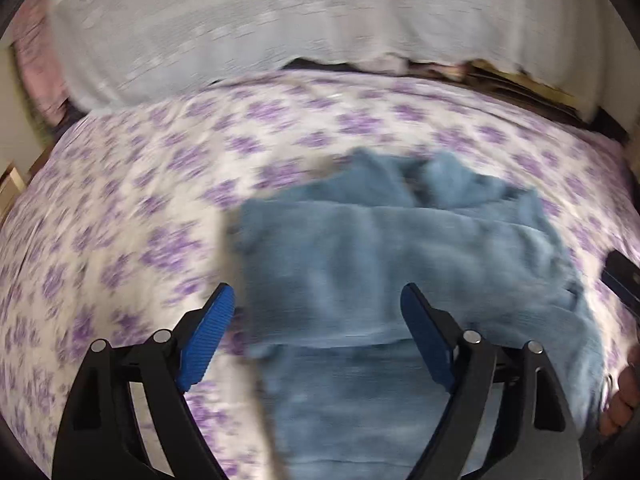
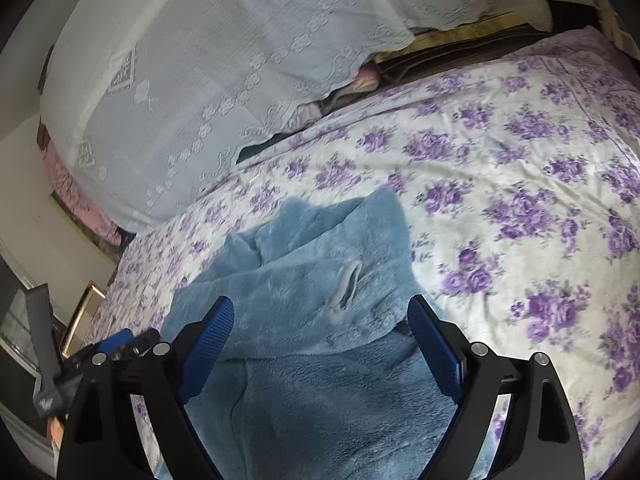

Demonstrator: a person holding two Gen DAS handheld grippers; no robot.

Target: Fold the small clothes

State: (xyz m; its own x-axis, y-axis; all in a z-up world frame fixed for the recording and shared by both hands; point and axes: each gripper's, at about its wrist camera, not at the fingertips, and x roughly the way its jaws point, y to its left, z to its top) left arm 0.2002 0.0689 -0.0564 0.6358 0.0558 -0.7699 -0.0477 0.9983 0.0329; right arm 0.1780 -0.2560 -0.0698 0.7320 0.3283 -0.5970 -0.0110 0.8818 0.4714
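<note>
With both the left gripper [image 1: 318,312] and right gripper [image 2: 320,324] hovering spread and empty over the blue fleece garment [image 2: 320,280], its loose near fold is risking slumping open on the floral bedsheet [image 2: 520,160]

Left wrist view motion-blurred throughout; bedsheet [image 1: 132,216] flowers smeared. Blue garment [image 1: 400,264] cut off by bottom edge. Dark object [image 1: 622,280] at right edge unidentifiable. Lace cover [image 2: 192,92] hides what lies beneath.
</note>
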